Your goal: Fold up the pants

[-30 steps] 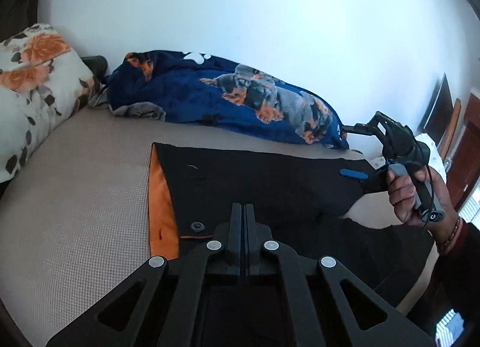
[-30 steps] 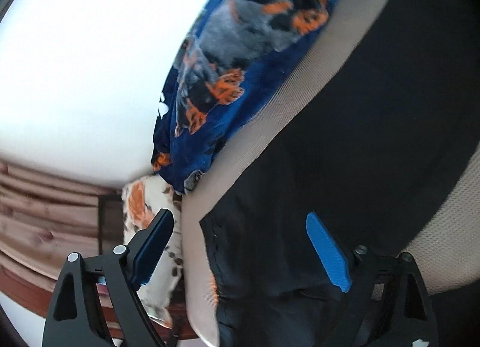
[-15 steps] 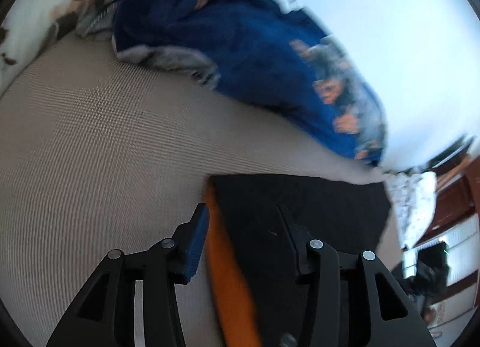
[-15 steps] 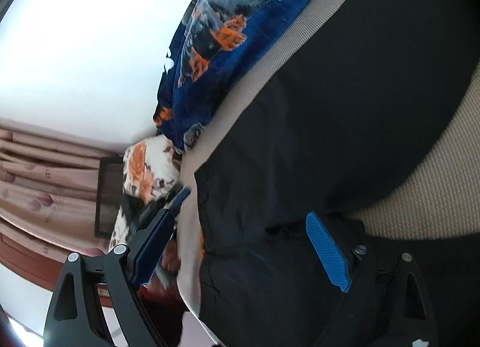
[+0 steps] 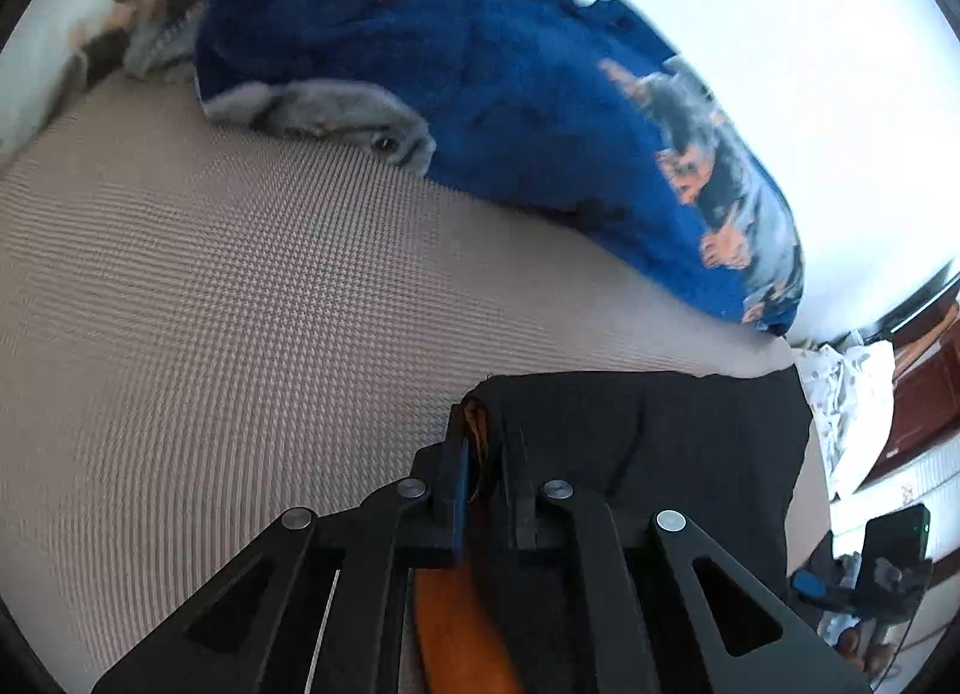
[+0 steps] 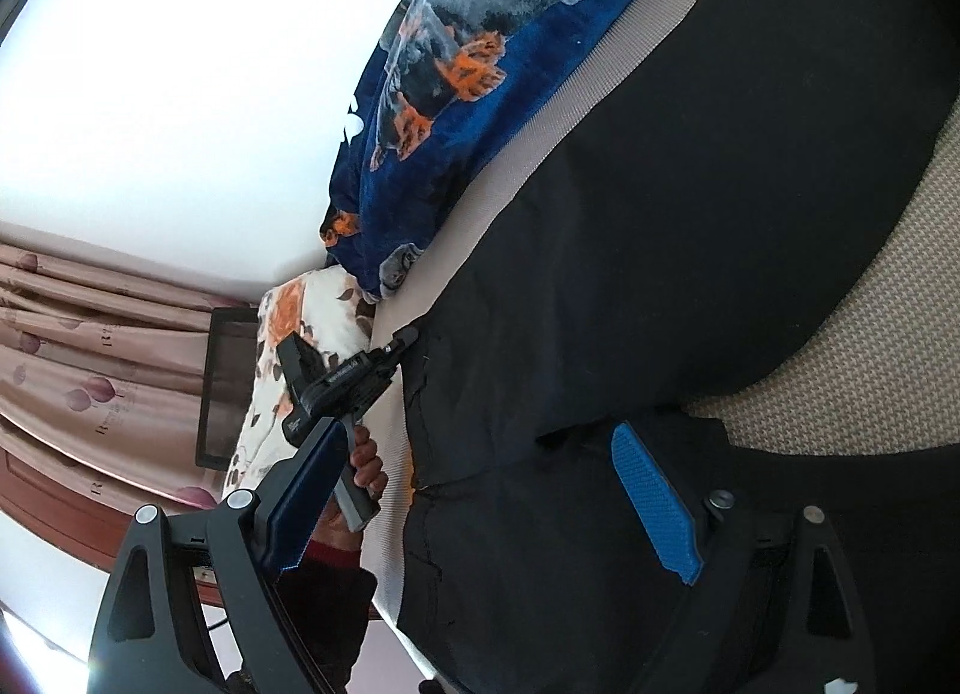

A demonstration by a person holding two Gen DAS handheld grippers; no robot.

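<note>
Pants [image 5: 648, 442], black, lie on the bed [image 5: 240, 334]; left gripper [image 5: 486, 454] pinches their orange-lined corner. Only the right wrist view shows the right gripper [image 6: 480, 490] spread wide above them, their far end cut off.

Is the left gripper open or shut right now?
Shut: the left gripper pinches the corner of the black pants, with the orange lining bunched between its fingers.

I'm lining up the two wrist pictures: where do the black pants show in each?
Left wrist view: the pants lie bottom center to right, their corner pinched in the left gripper.
Right wrist view: they fill the center and right, passing under the open right gripper.
Shared landmark: the blue blanket along the wall.
</note>
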